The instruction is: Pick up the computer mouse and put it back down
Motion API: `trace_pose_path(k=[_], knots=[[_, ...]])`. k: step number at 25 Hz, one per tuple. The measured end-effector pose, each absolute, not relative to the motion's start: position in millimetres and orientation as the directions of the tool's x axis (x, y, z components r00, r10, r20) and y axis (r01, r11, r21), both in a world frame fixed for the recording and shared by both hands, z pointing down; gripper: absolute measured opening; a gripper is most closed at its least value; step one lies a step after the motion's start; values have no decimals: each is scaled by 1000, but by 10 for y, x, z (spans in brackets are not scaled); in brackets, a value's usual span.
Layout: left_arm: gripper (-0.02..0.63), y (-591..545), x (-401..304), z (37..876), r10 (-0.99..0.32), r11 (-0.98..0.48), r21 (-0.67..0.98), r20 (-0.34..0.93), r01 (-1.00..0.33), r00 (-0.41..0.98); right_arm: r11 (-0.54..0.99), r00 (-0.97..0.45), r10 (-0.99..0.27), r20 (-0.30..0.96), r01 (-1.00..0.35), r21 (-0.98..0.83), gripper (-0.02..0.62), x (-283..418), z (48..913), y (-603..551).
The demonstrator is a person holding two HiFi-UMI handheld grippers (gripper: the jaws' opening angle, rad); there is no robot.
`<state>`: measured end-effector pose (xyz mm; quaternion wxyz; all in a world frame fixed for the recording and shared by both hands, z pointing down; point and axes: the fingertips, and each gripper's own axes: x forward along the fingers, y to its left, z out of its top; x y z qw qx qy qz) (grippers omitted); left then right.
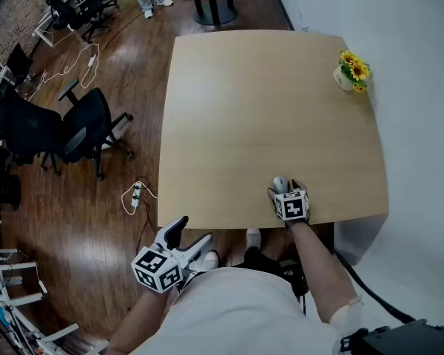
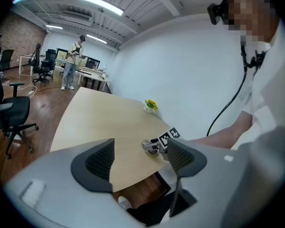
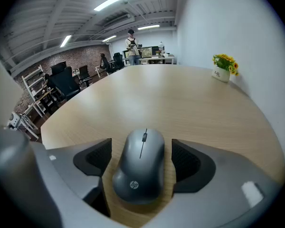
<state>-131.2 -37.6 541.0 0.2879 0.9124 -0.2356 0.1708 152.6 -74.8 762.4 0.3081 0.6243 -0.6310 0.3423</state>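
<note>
One grey computer mouse (image 3: 140,170) is found on the table (image 1: 244,109) near its front edge, between the spread jaws of the right gripper (image 1: 286,191), with neither pad touching it. In the head view it is mostly hidden by that gripper. The left gripper (image 1: 194,230) is held off the table, jaws apart and empty; one sunflower pot (image 1: 351,71) is noted far right.

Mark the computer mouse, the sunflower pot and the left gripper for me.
computer mouse (image 3: 140,167), right gripper view, middle of its grey back.
sunflower pot (image 1: 342,79), head view, side of the white pot.
left gripper (image 1: 194,230), head view, midway between its fingertips.
</note>
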Motion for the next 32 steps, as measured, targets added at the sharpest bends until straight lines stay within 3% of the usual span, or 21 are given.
trace_pose_path(k=[5, 8, 17, 32], knots=[[322, -470, -1313, 5481, -363, -699, 448, 449, -557, 817, -51, 19, -599, 800, -999, -15, 362, 1634, 7713, -759], [322, -506, -1322, 5473, -377, -692, 448, 444, -566, 813, -53, 26, -603, 797, -999, -7, 299, 1611, 7711, -763], [321, -432, -1428, 5467, -375, -712, 434, 429, -552, 822, -52, 12, -591, 806, -998, -23, 296, 1613, 7578, -689], [322, 91, -1737, 5609, -299, -772, 426, 411, -471, 861, 73, -118, -734, 669, -993, -94, 296, 747, 6042, 125]])
